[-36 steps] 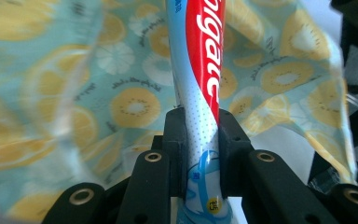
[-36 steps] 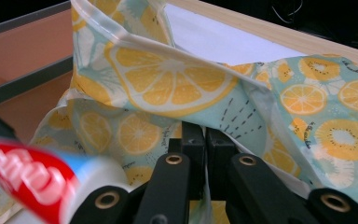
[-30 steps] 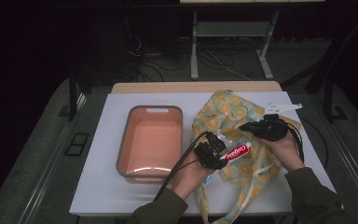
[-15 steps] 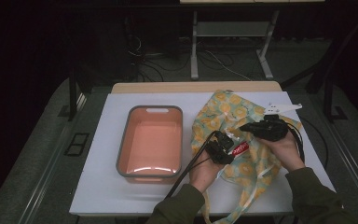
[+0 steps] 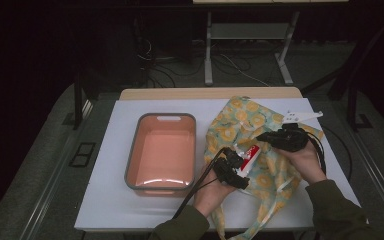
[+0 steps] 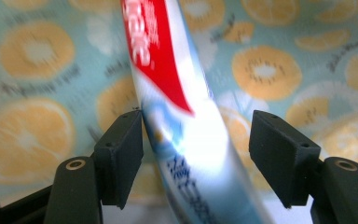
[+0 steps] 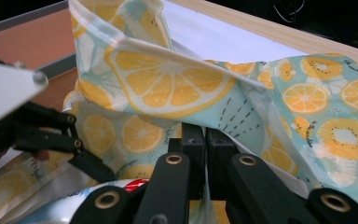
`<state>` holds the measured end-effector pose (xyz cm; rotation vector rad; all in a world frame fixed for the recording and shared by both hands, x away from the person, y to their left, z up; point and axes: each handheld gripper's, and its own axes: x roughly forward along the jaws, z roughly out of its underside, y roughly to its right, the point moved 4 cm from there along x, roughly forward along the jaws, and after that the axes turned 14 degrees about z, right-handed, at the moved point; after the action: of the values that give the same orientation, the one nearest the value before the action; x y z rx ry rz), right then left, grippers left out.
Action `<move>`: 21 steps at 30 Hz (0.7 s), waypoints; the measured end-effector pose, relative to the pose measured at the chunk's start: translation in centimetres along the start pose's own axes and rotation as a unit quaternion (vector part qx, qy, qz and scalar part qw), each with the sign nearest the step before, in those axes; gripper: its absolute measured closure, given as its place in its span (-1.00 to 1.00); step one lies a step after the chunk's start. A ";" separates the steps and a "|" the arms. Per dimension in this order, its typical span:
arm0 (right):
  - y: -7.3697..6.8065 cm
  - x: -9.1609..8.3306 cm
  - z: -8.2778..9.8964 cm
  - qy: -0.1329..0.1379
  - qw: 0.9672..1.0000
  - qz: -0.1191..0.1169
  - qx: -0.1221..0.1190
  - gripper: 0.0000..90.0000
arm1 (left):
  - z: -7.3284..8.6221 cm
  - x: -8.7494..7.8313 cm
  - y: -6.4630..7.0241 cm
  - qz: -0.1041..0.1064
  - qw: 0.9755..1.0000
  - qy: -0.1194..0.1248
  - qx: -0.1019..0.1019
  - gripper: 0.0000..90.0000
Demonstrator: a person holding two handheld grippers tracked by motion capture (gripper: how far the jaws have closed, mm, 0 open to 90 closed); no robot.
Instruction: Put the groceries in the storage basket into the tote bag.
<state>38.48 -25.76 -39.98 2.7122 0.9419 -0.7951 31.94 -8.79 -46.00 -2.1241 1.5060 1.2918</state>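
The toothpaste tube (image 6: pixel 177 116) is being let go at the mouth of the lemon-print bag (image 5: pixel 260 130): the left gripper (image 5: pixel 240 167) jaws have just been opening around it, while the bag's edge is pinched shut by the right gripper (image 7: pixel 205 144); tucking fully inside remains

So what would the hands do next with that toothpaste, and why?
Probably draw the left gripper back. Its jaws have just been opening, with a gap on one side of the toothpaste tube, which lies over the citrus-print bag. The right gripper pinches the bag's edge up.
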 end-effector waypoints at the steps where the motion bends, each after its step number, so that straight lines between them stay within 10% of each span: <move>1: 0.0 0.0 0.0 0.000 1.000 0.000 -0.001 0.96 | 0.3 0.1 0.1 0.003 1.000 -0.007 -0.003 -0.25; 10: 0.1 -0.1 0.0 0.001 1.000 0.001 0.001 0.96 | 2.3 -0.9 1.3 -0.005 1.000 -0.007 -0.016 -0.10; 21: -0.1 0.1 0.0 -0.001 1.000 0.001 -0.002 0.96 | 1.1 -2.1 1.1 -0.023 0.999 0.041 -0.014 0.69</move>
<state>38.46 -25.63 -40.03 2.7077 0.9391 -0.7942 30.29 -7.25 -44.78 -2.2426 1.4686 1.2315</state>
